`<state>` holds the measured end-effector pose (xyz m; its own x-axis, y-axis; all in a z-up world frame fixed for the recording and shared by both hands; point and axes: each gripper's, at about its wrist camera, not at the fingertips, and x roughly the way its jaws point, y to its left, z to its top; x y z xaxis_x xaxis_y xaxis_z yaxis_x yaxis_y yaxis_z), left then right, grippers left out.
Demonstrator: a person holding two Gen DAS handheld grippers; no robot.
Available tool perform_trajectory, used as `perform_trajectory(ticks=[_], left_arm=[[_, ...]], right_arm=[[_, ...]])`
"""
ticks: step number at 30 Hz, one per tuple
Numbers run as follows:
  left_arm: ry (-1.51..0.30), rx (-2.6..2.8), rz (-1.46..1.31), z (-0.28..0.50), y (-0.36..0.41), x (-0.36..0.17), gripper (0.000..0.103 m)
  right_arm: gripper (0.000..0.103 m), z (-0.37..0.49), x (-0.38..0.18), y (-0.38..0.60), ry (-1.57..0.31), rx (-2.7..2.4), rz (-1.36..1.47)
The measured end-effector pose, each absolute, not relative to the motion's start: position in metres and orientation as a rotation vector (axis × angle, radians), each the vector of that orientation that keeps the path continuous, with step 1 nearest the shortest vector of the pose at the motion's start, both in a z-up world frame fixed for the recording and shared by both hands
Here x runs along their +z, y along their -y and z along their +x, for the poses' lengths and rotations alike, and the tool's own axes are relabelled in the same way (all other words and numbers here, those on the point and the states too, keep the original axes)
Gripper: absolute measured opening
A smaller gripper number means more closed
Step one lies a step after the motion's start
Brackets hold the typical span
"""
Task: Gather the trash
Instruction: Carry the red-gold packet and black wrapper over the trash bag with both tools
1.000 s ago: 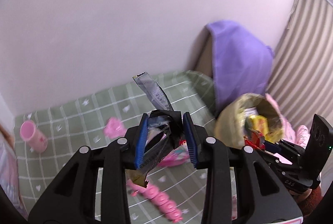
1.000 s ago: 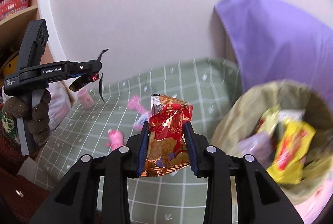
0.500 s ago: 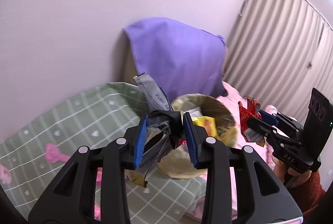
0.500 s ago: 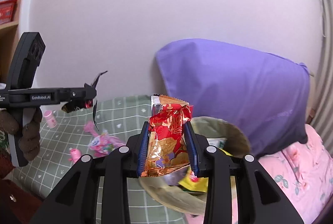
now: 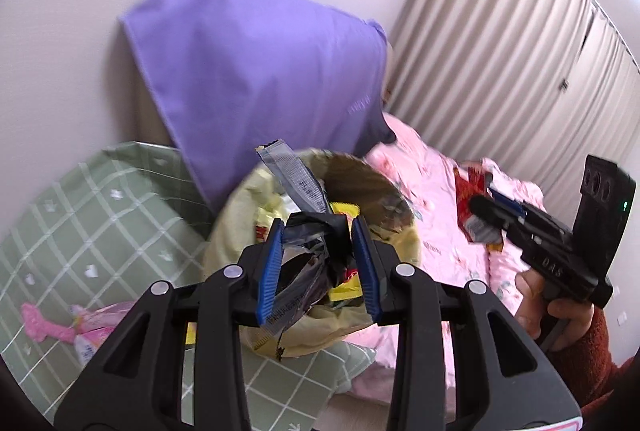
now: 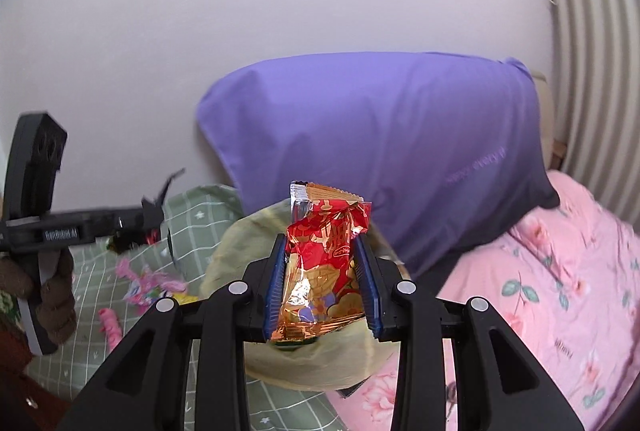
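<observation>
My left gripper (image 5: 318, 231) is shut on a crumpled black and silver wrapper (image 5: 298, 191) and holds it just above the mouth of the yellowish trash bag (image 5: 236, 215), which holds several wrappers. My right gripper (image 6: 322, 243) is shut on a red and gold snack wrapper (image 6: 320, 271) and hangs in front of the same bag (image 6: 300, 363), near its rim. The right gripper also shows in the left wrist view (image 5: 486, 205), right of the bag. The left gripper shows in the right wrist view (image 6: 154, 219), left of the bag.
The bag sits on a bed, between a green checked blanket (image 5: 80, 223) and a pink floral quilt (image 6: 560, 291). A purple pillow (image 6: 392, 135) leans on the wall behind it. Pink wrappers (image 5: 80, 327) lie on the green blanket. Striped curtains (image 5: 500, 51) hang at right.
Both grippers have swung right toward the trash bag with their wrappers held. The left one now hangs over the bag's mouth and the right one is close in front of it.
</observation>
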<state>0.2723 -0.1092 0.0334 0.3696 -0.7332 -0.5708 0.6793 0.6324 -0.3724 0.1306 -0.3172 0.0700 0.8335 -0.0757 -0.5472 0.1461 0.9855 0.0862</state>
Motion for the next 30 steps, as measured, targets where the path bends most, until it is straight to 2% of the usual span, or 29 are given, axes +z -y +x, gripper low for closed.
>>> perform_trajectory(ticks=[10, 14, 24, 30], left_arm=[[-1.032, -1.125, 0.068, 0.299, 0.235, -0.037, 0.032], [-1.053, -0.968, 0.331, 0.310, 0.275, -0.074, 0.032], [-1.061, -0.938, 0.325, 0.318, 0.252, -0.083, 0.030], [-1.074, -0.938, 0.230, 0.331, 0.226, -0.080, 0.030]], right_arm=[[0.033, 0.131, 0.055, 0.366, -0.580, -0.219, 0.194], [0.033, 0.135, 0.043, 0.380, -0.610, -0.243, 0.215], [0.033, 0.172, 0.018, 0.375, -0.646, -0.141, 0.227], [0.033, 0.205, 0.016, 0.359, -0.652, -0.048, 0.208]])
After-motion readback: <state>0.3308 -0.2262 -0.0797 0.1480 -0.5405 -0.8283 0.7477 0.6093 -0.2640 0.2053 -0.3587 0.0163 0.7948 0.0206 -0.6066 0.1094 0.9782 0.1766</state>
